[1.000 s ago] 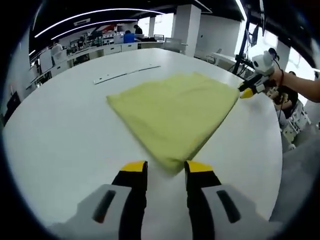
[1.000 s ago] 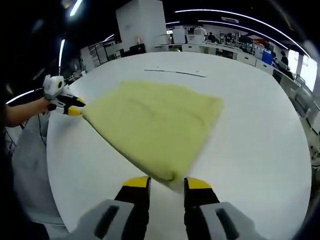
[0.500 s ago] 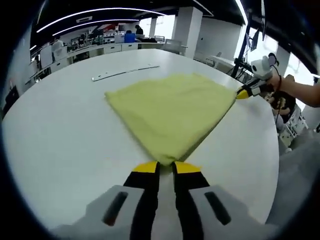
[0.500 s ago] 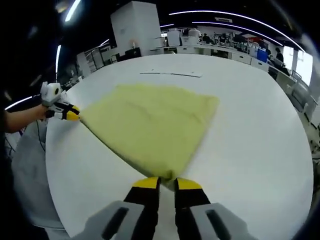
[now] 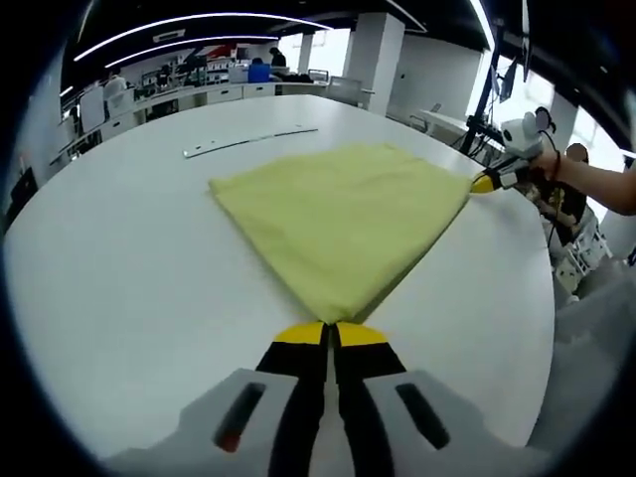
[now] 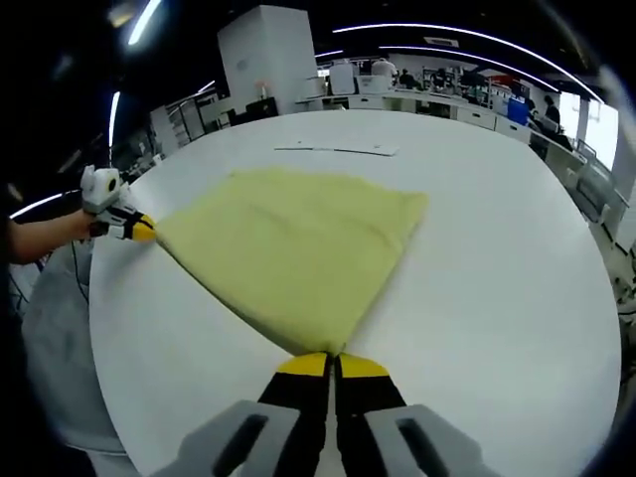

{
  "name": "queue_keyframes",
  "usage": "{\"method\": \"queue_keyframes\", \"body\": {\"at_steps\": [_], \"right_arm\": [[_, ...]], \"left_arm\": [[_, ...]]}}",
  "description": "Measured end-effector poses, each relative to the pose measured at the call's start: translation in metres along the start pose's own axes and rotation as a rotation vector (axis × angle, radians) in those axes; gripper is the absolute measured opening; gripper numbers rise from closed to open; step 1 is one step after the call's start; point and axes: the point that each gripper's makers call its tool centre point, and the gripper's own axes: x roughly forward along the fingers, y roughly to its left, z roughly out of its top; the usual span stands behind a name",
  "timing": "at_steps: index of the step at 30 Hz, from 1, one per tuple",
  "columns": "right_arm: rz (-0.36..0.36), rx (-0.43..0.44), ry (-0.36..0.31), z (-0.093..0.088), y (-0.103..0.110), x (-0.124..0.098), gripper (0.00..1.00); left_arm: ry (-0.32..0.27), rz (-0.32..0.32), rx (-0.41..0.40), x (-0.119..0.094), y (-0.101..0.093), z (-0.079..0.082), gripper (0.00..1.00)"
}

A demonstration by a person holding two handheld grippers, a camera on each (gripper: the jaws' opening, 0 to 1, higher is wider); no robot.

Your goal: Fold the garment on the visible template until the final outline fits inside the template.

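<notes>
Yellow cloth (image 5: 338, 219), soft, light, limp on white worktop (image 5: 119, 278); left claw (image 5: 331, 335) and right claw (image 6: 332, 366) each clenched on a near corner.

White round table (image 5: 109, 268) bearing a yellow garment (image 5: 338, 214) — folded flat, roughly triangular, lying near the table's middle with one corner toward each near edge. Beyond the garment, well apart from it, a thin pale strip (image 5: 248, 143) lies flat on the tabletop — its nature cannot be told.
</notes>
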Motion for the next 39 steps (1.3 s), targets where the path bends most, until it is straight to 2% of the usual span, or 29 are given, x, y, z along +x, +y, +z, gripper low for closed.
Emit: {"method": "queue_keyframes", "body": {"at_steps": [3,12,23,39], "right_arm": [[0.002,-0.005,-0.001,0.001,0.0,-0.001,0.0],[0.005,-0.022,0.012,-0.001,0.001,-0.002,0.0],[0.016,-0.026,0.025,-0.006,0.006,-0.006,0.0],[0.046,-0.015,0.044,-0.027,0.024,-0.018,0.0]], "left_arm": [[0.003,-0.001,0.006,-0.001,0.001,0.0,0.0],[0.033,-0.004,0.098,-0.005,0.0,-0.003,0.0],[0.047,0.007,0.123,-0.008,-0.004,-0.007,0.0],[0.054,0.001,0.119,-0.027,-0.02,-0.024,0.0]]}}
